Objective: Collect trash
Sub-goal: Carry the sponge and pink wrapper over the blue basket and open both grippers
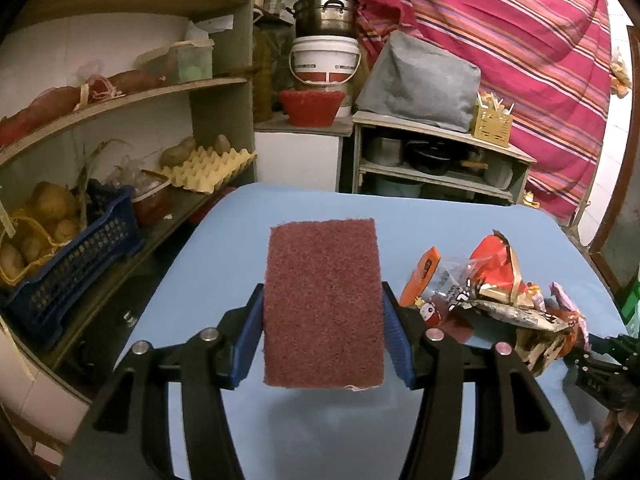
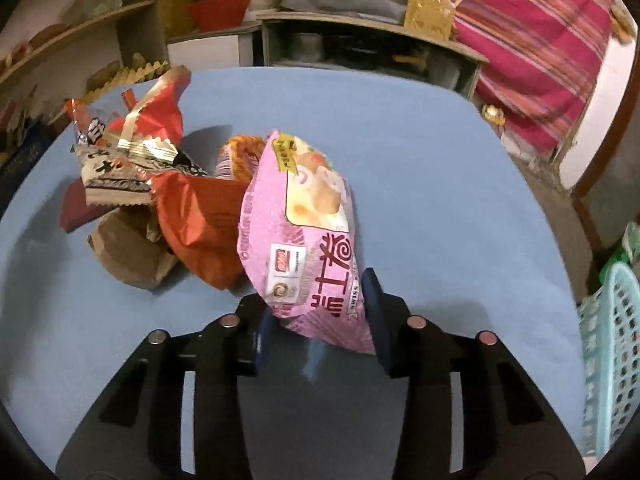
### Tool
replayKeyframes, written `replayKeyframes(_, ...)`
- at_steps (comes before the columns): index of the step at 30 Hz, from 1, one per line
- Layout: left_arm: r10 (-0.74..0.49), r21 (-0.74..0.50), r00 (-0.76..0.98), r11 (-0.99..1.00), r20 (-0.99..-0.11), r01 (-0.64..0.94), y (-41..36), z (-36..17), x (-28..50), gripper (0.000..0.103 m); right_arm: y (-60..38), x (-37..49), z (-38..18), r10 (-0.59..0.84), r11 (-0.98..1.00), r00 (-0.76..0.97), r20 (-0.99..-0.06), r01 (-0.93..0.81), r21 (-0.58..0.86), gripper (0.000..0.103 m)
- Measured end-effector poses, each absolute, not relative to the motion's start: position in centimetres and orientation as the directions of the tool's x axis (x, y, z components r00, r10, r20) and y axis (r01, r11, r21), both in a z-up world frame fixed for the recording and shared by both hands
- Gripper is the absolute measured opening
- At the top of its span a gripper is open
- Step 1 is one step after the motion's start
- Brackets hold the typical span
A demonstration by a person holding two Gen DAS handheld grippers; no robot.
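Observation:
My left gripper is shut on a dark red scouring pad and holds it above the blue table. A pile of snack wrappers lies to its right. In the right wrist view, my right gripper is shut on a pink snack bag, lifted off the blue table. The rest of the wrapper pile, red, brown and silver, lies to the left of the bag. The right gripper shows at the left wrist view's right edge.
Shelves with potatoes, an egg tray and a blue crate stand left of the table. A low shelf unit with pots stands behind it. A teal perforated basket stands on the floor at the right.

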State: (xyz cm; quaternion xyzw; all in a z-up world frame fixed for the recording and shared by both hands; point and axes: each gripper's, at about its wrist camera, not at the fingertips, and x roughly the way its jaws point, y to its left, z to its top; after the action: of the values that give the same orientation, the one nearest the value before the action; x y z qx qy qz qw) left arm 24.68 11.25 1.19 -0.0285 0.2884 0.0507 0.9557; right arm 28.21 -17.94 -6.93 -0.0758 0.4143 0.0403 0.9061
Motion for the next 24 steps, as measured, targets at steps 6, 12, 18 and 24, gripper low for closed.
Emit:
replayKeyframes(6, 0.089, -0.016, 0.839, 0.993, -0.538, -0.115, 10.9, 1.6, 24.2, 0.055, -19.0, 26.9, -4.9, -0.009, 0.983, 0.699, -0.715, -0.125, -0.134, 0.036)
replayKeyframes(12, 0.087, 0.001, 0.853, 0.995, -0.514, -0.101, 9.8, 2.5, 23.2, 0.055, -20.4, 25.2, -2.8, -0.005, 0.985, 0.731, -0.683, -0.113, -0.128, 0.036)
replayKeyframes(18, 0.055, 0.017, 0.869, 0.998, -0.491, -0.054, 7.7, 3.4, 21.9, 0.055, -22.2, 23.3, -1.6, -0.027, 0.985, 0.747, -0.665, -0.094, -0.145, 0.036)
replayKeyframes(24, 0.016, 0.038, 0.892, 0.999, -0.451, 0.001, 4.0, 5.0, 20.4, 0.055, -25.4, 20.8, 0.1, -0.046, 0.990, 0.772, -0.634, -0.052, -0.135, 0.036)
